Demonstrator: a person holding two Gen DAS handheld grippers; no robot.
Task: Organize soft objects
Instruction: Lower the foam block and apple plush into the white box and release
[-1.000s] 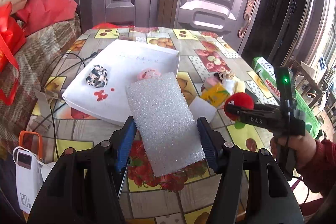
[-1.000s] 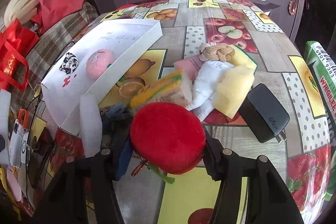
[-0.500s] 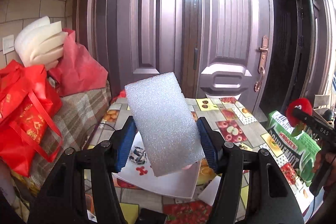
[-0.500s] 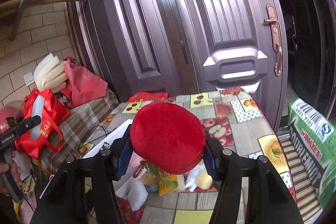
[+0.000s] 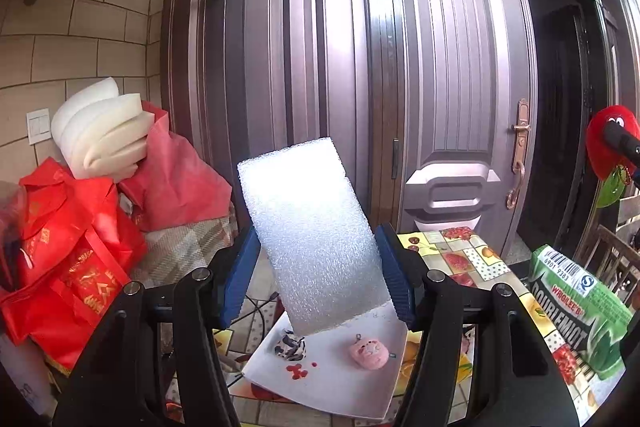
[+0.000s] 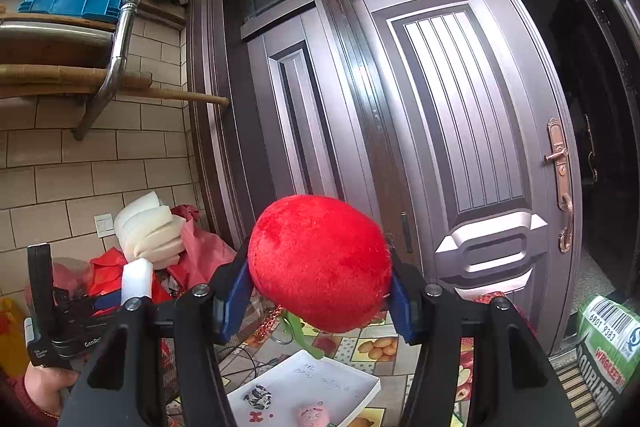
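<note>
**Both loads raised, tray waiting below**

Tongs first: my left gripper [image 5: 316, 275] is clamped on a white foam block [image 5: 310, 239], blue pads pressing its two long sides, the block leaning up and a little to the left. My right gripper [image 6: 320, 287] is clenched around a red plush ball [image 6: 320, 263], which bulges above the pads; a green tag and a thin chain dangle beneath it.

Both are held high, pointed toward the purple door [image 5: 452, 99], well above the white tray [image 5: 332, 379] on the fruit-patterned tablecloth [image 5: 460, 251]. Two small soft toys already lie in the tray: a black-and-white one [image 5: 290, 345] and a pink pig [image 5: 369, 349], set apart from each other.

As I judge it, the step is to carry each piece down into the tray. I would lower one at a time and aim for the bare stretch of tray near the toys. Foam is light and could tip, so I should let go only once it rests flat. The ball may roll; I'd set it against the tray wall, watching that the chain does not snag on a pad.
</note>
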